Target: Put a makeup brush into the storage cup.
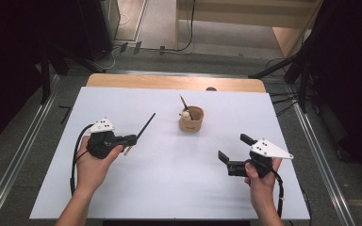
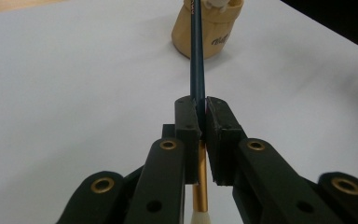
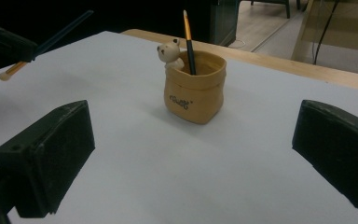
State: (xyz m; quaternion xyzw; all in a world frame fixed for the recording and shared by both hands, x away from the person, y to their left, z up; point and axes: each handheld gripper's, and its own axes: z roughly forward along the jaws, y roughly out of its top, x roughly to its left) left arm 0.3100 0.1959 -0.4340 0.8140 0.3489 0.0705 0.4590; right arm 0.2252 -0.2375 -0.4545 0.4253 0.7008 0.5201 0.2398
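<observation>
On the left of the white worktop (image 1: 169, 188), the left tongs (image 1: 131, 140) are pressed together on a dark pencil (image 1: 144, 127), pinching it low on its shaft; its gold end and pale tip stick out behind the jaws, and the long dark part slants up and away towards the cup. These tongs sit well in from the worktop's left edge, with bare white surface all around them.

Near the middle, towards the far edge, a tan cup (image 1: 191, 120) stands upright on the worktop with a small white bear figure (image 3: 169, 52) at its rim and a second pencil (image 3: 189, 44) leaning inside. Open surface lies between it and both hands.

On the right, the right tongs (image 1: 234, 149) are spread wide with nothing between the jaws, facing the cup, near the worktop's right front corner but inside its edges.
</observation>
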